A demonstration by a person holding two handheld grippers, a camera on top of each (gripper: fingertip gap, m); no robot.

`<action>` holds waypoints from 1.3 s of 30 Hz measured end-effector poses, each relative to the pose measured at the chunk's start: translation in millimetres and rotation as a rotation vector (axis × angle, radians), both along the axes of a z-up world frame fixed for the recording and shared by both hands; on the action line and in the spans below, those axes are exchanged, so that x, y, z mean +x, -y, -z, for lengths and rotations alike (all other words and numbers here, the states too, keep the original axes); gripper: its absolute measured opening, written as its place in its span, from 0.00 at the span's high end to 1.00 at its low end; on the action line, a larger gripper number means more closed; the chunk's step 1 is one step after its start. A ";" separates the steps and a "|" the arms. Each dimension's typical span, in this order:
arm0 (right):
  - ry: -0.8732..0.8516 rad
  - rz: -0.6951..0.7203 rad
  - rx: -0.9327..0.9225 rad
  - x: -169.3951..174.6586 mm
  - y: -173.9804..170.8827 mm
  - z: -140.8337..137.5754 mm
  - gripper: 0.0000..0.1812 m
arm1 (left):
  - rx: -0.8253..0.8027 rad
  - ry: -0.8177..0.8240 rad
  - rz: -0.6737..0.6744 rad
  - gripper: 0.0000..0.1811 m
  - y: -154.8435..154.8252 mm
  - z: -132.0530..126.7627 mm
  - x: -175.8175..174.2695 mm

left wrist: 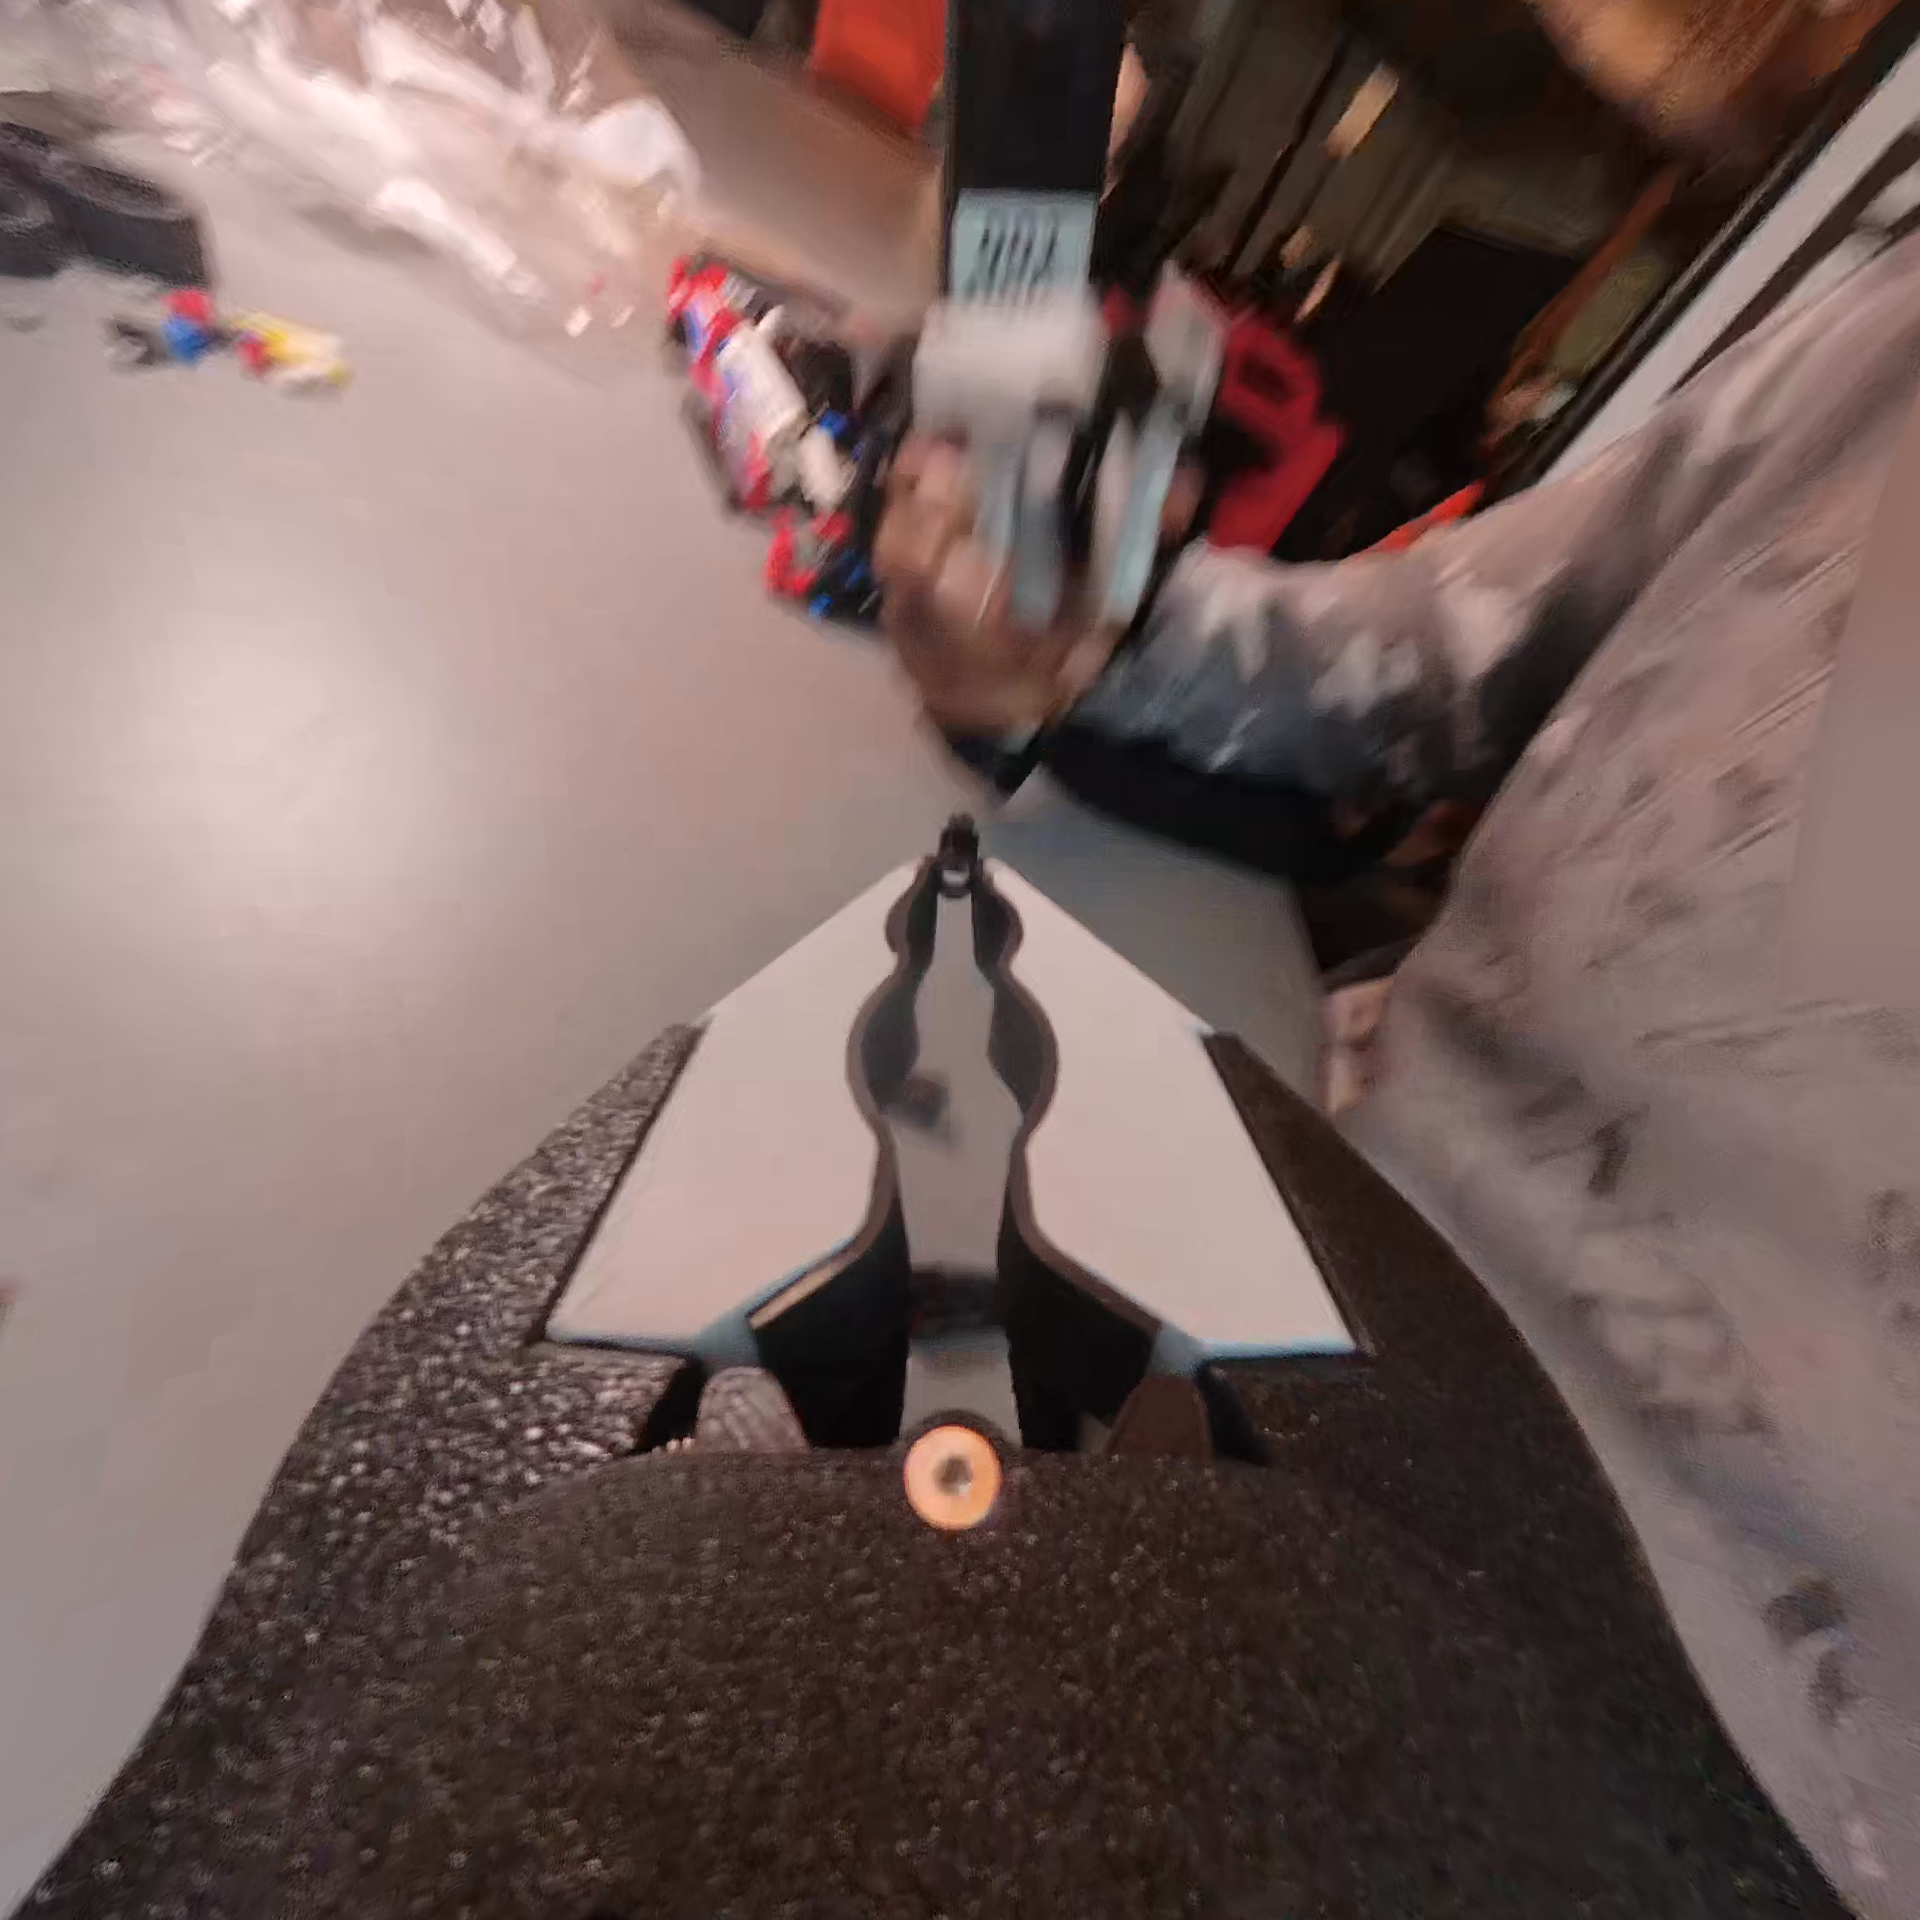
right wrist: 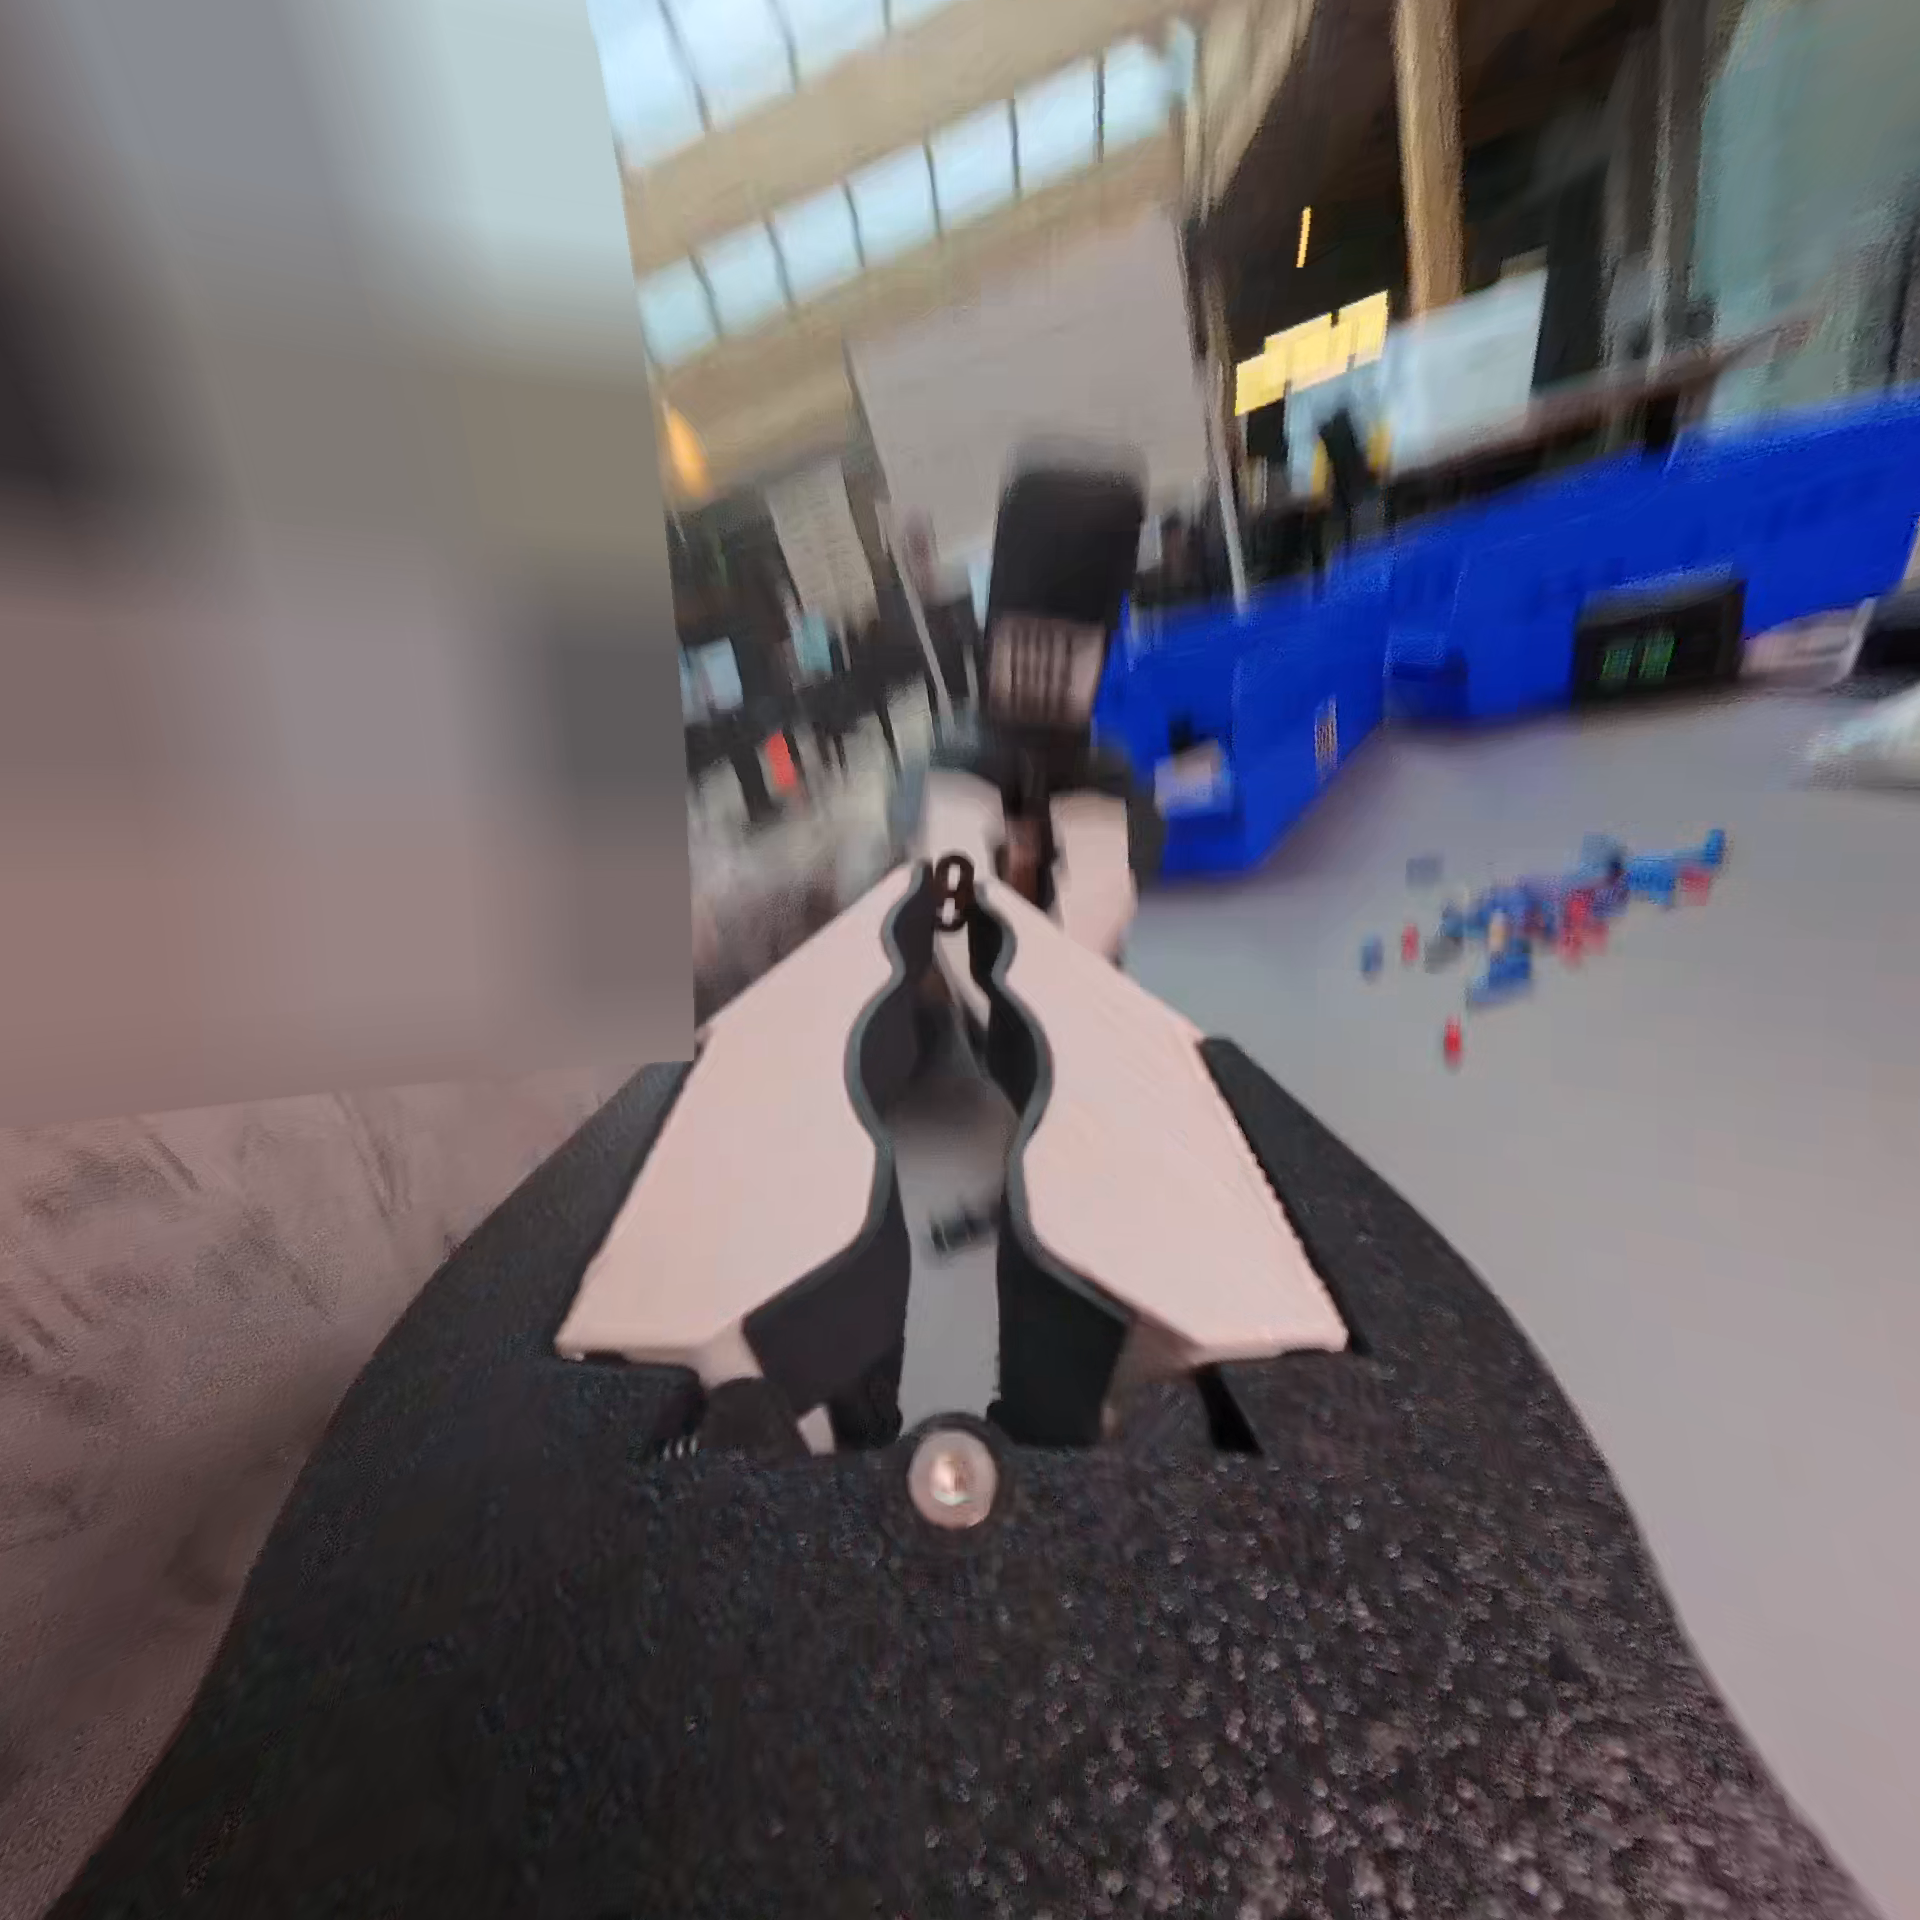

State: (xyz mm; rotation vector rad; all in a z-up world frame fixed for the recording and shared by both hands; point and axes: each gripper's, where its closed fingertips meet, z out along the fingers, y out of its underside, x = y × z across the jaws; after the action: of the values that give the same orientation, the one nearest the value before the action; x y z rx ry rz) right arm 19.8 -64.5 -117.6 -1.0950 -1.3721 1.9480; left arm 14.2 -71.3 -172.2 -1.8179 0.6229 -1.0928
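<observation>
In the left wrist view my left gripper (left wrist: 957, 885) is shut, its tips pinching a small black piece (left wrist: 956, 844) above the grey table (left wrist: 312, 727). Past it a person's hand (left wrist: 966, 613) holds the other gripper (left wrist: 1049, 416), which is blurred. In the right wrist view my right gripper (right wrist: 951, 906) is shut, its tips pinching a small black ring-like piece (right wrist: 949, 881). The other gripper (right wrist: 1049, 644) shows close beyond it, blurred. Both views are motion-blurred.
A pile of red, white and blue toy bricks (left wrist: 779, 416), a smaller pile (left wrist: 239, 338) and clear plastic bags (left wrist: 468, 156) lie on the table. Blue bins (right wrist: 1455, 623) and scattered blue and red bricks (right wrist: 1538, 914) are at right. A patterned sleeve (left wrist: 1351, 675) reaches in. Across from one pair of fingers to the other is roughly 6 centimetres.
</observation>
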 end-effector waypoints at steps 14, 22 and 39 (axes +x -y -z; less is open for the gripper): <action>0.326 0.274 0.272 -6.9 -48.4 54.8 0.97 | -0.103 0.000 -0.077 0.97 -12.7 16.8 -15.7; 0.373 0.250 0.338 -11.7 -37.5 64.9 0.97 | -0.117 -0.071 -0.083 0.96 -11.7 29.2 -14.8; 0.625 0.284 0.529 -26.3 -49.3 110.4 0.96 | -0.133 -0.184 -0.191 0.96 -17.7 43.9 -40.8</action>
State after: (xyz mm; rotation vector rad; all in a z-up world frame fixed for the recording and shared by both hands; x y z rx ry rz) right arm -6.5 -15.2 -228.1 -1.5729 -1.7816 0.9764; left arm -26.6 -53.6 -216.1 -2.0633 0.4806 -0.8634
